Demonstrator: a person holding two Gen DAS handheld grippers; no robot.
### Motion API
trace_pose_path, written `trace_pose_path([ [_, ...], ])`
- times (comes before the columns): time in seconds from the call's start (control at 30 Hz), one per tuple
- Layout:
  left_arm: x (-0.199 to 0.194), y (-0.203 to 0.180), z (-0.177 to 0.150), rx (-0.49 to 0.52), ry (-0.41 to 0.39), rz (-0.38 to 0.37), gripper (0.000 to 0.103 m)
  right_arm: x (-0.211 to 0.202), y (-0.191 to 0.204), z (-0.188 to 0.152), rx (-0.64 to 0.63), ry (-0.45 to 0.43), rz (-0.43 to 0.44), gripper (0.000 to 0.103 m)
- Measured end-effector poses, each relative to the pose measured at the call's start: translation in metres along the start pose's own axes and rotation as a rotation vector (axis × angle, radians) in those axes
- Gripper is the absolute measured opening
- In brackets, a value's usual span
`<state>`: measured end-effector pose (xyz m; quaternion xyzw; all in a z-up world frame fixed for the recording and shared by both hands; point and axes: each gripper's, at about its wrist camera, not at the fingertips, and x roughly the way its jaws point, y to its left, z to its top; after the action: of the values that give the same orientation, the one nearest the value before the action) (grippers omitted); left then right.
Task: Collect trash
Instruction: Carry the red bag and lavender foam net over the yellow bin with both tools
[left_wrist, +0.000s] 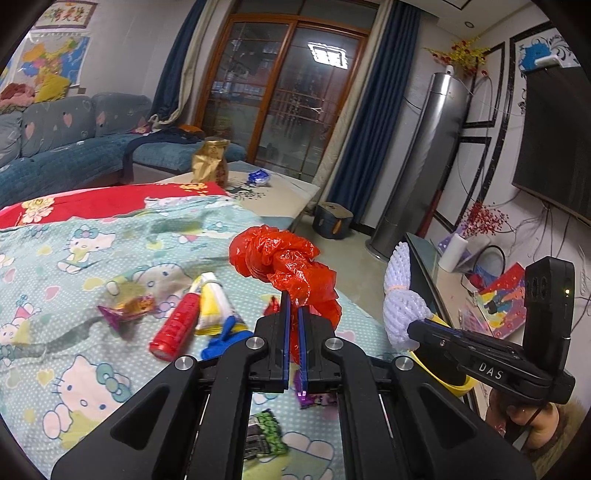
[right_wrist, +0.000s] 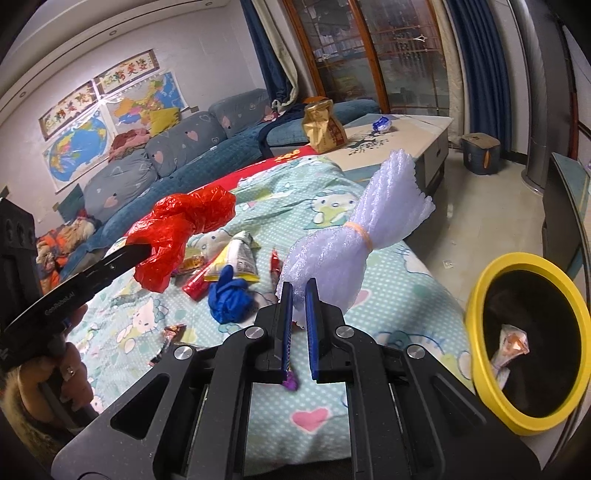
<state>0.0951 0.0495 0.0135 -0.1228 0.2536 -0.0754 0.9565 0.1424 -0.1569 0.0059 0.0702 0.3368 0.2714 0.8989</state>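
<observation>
pinching a red plastic bag (left_wrist: 284, 264) in the left hand-held gripper (left_wrist: 293, 308), right hand-held gripper (right_wrist: 300, 291) clamping white foam netting (right_wrist: 343, 251)

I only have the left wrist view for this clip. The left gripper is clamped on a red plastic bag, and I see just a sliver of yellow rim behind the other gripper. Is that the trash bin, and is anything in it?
Observer: Yes. The right wrist view shows the yellow-rimmed bin open, with one crumpled wrapper inside.
Operator: What is that white thing on the right?
Observer: A white foam net bundle tied with a rubber band, held in the right gripper.
Operator: Where is the bin relative to it?
Observer: To its right, beside the Hello Kitty cloth.
Operator: Is the red bag over the bin?
Observer: No. The left gripper holds the red plastic bag far left, above the cloth.
</observation>
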Motion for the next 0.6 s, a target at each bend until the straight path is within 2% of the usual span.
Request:
trace_pose_path([
  [0.6, 0.023, -0.048, -0.007, 0.088, 0.038, -0.087, 0.004, -0.029, -0.05, -0.011, 0.041, -0.012, -0.093, 0.004],
])
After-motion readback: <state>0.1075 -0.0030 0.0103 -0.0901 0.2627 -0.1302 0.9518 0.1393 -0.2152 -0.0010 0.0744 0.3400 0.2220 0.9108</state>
